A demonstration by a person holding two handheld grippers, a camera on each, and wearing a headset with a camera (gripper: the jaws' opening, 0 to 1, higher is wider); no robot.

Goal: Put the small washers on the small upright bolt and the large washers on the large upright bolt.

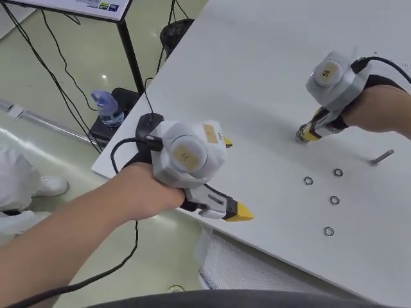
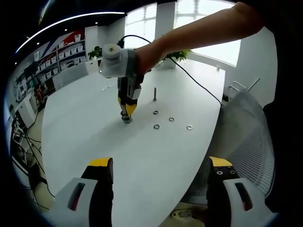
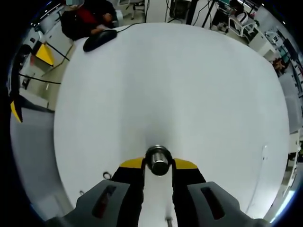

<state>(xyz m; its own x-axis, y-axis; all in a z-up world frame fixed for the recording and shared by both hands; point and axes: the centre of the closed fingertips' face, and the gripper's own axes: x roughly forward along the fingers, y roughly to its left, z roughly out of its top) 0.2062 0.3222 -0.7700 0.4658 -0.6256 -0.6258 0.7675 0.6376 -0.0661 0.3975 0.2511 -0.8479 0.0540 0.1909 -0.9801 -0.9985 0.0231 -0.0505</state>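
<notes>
Right gripper (image 2: 127, 112) is clamped on the large bolt (image 3: 158, 160), tips pointing down, with the bolt's lower end at or on the table (image 1: 257, 77); actual contact cannot be confirmed. Left gripper (image 2: 160, 164) hangs over the near table edge, jaws wide apart with nothing between them. Small bolt (image 2: 154, 93) stands upright near the right gripper, apart from it. Four washers (image 2: 156, 126) lie flat and loose between the two grippers, near the large bolt but not touching it (their sizes cannot be told apart from here). No washer is seen on either bolt, so the task appears barely begun. The step in hand looks to be planting the large bolt upright. Recommended: seat the bolt's broad end flat on the table before easing the jaws, and keep the shank plumb. Open slowly and evenly so neither jaw drags it over. Withdraw straight up, not sideways toward the small bolt, which a nudge could topple. The large bolt should sit clear of the washers so they can be picked off the flat surface without crowding. The left gripper is well placed to steady a wobble or to start on the nearest washer.
</notes>
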